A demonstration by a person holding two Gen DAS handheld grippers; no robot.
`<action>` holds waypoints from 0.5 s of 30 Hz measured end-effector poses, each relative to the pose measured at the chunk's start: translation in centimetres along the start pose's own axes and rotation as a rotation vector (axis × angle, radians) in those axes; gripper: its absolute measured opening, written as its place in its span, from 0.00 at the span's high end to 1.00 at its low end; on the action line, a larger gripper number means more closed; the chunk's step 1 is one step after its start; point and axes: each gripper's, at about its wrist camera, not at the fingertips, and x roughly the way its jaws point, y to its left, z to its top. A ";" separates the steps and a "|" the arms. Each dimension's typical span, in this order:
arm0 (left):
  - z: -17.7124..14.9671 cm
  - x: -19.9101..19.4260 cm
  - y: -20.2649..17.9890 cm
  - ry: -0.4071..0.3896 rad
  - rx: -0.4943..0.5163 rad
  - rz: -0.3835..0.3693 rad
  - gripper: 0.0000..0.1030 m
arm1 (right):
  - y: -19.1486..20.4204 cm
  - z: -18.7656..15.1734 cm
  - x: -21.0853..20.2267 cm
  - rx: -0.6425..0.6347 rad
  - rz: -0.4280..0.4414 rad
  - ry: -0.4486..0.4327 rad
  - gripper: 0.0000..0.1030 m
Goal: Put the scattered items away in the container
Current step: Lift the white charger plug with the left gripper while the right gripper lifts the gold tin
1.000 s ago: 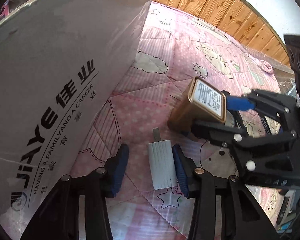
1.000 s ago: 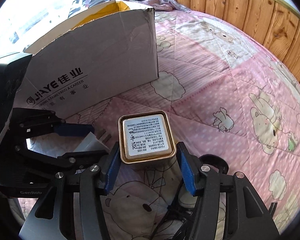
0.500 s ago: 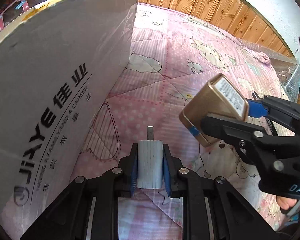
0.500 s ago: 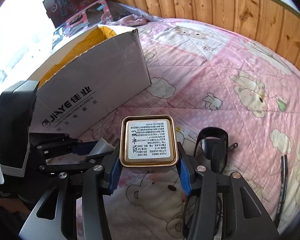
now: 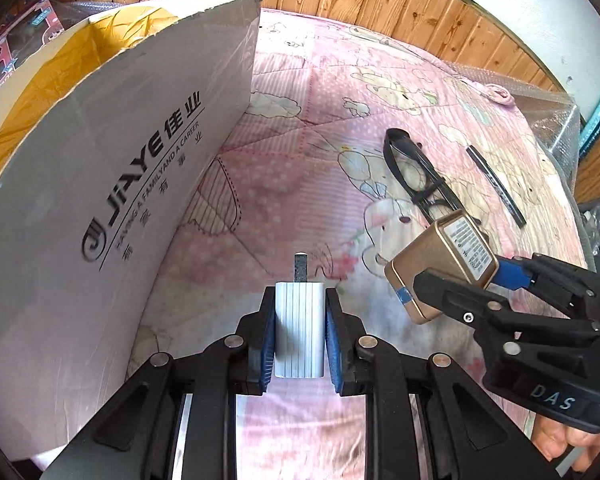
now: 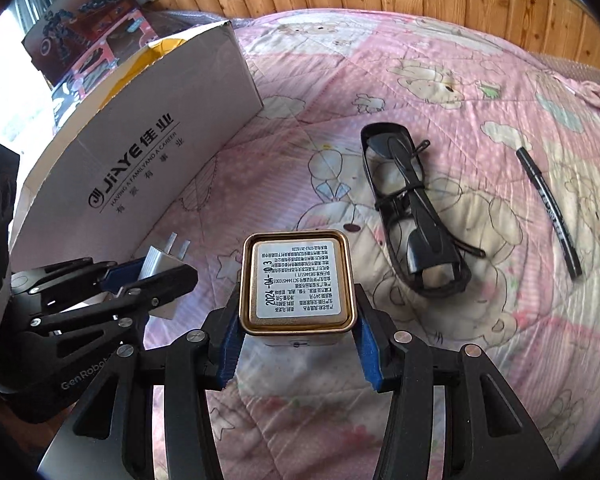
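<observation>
Pink cartoon quilt (image 6: 440, 80), one, carrying a white cardboard box (image 5: 112, 184) standing open at my left, black glasses (image 6: 412, 216) and a black pen (image 6: 548, 208) lying apart beyond. Gold tin (image 6: 298, 280), label up, clamped in my right gripper (image 6: 298, 344) above the quilt. White charger plug (image 5: 299, 330), prongs forward, pinched in my left gripper (image 5: 299, 338) beside the box wall.

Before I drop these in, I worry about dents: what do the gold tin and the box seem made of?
Gold tin: seems thin metal, with a satin gold sheen, a rolled rim and a paper label. Box: corrugated cardboard, matt white printed outside, ragged torn top edge, yellow lining inside.
</observation>
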 end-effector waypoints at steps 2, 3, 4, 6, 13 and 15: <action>-0.2 0.0 -0.7 0.000 0.005 -0.002 0.78 | 0.3 -0.8 -0.2 0.012 -0.003 -0.004 0.50; -0.4 0.0 -0.9 0.001 0.010 -0.004 0.78 | 0.5 -1.1 -0.4 0.018 0.000 -0.007 0.50; -0.7 -0.2 -1.0 0.001 0.014 -0.005 0.78 | 0.6 -1.5 -0.7 0.024 -0.001 -0.012 0.50; -1.3 -0.8 -1.1 0.001 0.022 -0.009 0.78 | 0.9 -2.2 -1.0 0.034 0.003 -0.017 0.50; -2.4 -2.0 -2.3 -0.008 0.051 -0.026 0.78 | 1.3 -3.7 -2.0 0.074 -0.004 -0.029 0.50; -2.5 -2.5 -2.5 -0.012 0.055 -0.031 0.78 | 1.4 -4.1 -2.4 0.088 -0.008 -0.037 0.50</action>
